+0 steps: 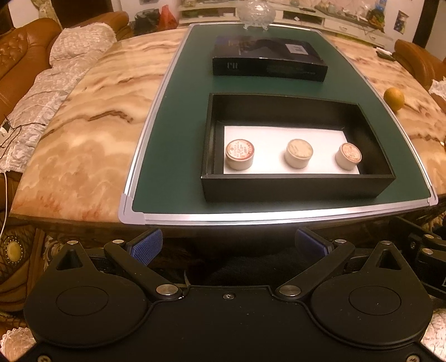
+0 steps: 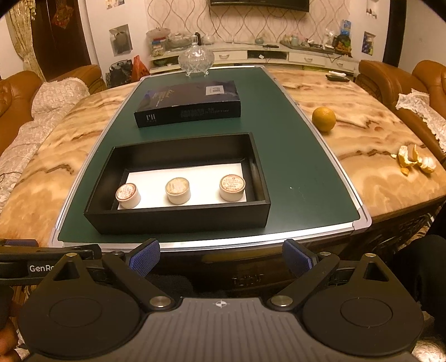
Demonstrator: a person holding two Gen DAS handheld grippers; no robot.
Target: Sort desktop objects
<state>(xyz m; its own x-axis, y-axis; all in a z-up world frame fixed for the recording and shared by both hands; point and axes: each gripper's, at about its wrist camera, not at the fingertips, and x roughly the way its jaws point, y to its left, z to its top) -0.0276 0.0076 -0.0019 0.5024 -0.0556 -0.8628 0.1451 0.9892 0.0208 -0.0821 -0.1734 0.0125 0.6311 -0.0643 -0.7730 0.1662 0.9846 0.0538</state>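
Note:
An open black box (image 1: 295, 186) (image 2: 178, 218) rests on the green mat (image 1: 178, 144) (image 2: 301, 178). Inside it, on a white sheet, stand three small round cream jars: left (image 1: 239, 156) (image 2: 128, 195), middle (image 1: 298, 156) (image 2: 178, 190), right (image 1: 348, 155) (image 2: 232, 187). Behind it lies the dark box lid (image 1: 269, 60) (image 2: 189, 103). My left gripper (image 1: 229, 245) is open and holds nothing, back from the table's near edge. My right gripper (image 2: 221, 257) is open too, also short of the edge, to the right of the left one.
A marble table (image 1: 83, 133) (image 2: 376, 156) carries the mat. A glass lidded bowl (image 1: 257, 14) (image 2: 196, 58) stands at the mat's far end. An orange (image 1: 393, 97) (image 2: 324, 119) and orange peel (image 2: 415, 160) lie on the right. Brown sofas surround the table.

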